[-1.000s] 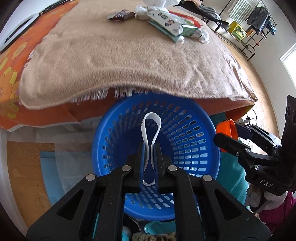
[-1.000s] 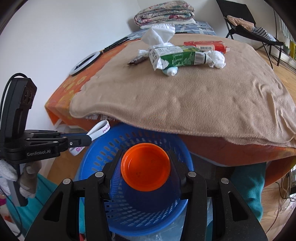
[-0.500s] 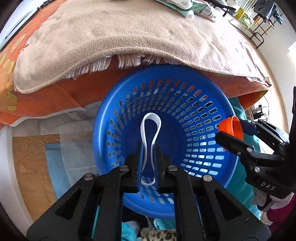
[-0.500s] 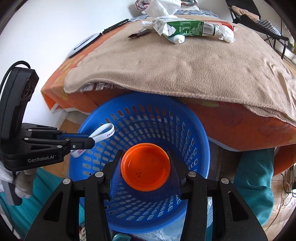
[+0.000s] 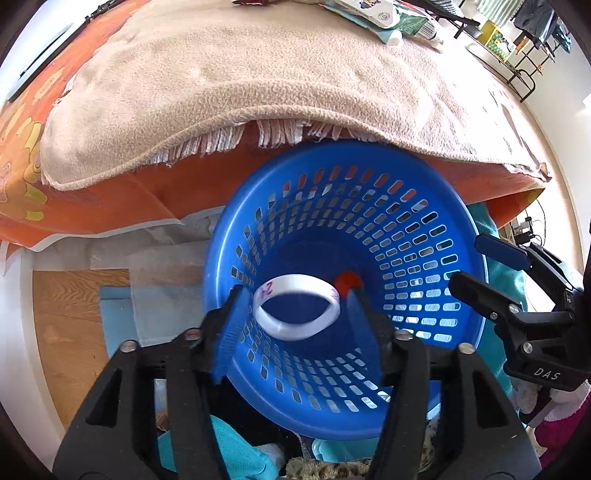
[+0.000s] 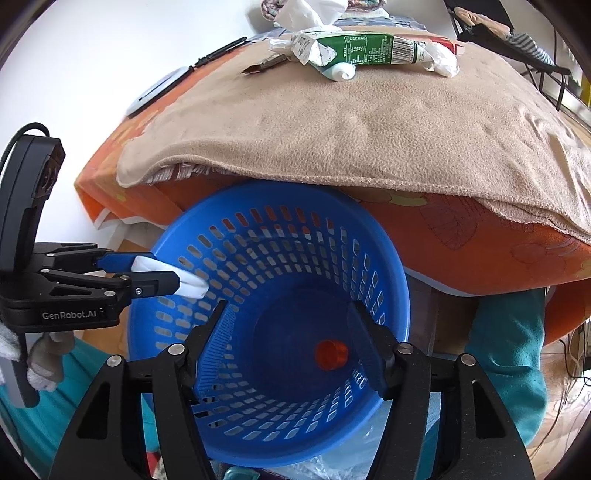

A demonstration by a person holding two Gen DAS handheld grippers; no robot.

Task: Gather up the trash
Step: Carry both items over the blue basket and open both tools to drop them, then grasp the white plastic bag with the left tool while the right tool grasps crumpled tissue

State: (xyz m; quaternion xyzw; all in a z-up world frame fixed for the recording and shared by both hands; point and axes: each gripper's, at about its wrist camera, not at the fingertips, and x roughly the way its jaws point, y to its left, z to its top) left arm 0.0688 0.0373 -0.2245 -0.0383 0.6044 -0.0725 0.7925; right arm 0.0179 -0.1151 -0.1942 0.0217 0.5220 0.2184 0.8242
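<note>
Basket: round blue plastic basket with slotted walls is sitting on the floor, tucked against the edge of the bed, with both tongs hanging over its open top.
Left tongs: left tongs are pointing down into the basket, and the jaws have just been opening wide. The jaws are standing apart now.
White band: white rubber loop band with small pink writing is sitting between the open left jaws. It looks blurry and spread into a wide ring. I cannot tell if it is touching the pads.
Right tongs: right tongs are also pointing down into the basket, and the jaws have just been opening. They are standing apart with nothing between them.
Orange cup: small orange plastic cup is lying down low in the basket, near the bottom, away from the right pads.
Bed: tan fuzzy blanket is lying over an orange sheet with yellow shapes and is hanging over the far rim of the basket.
Trash on the bed: green and white carton, crumpled white paper and a small dark wrapper are lying together on the far part of the blanket, well apart from the basket.
</note>
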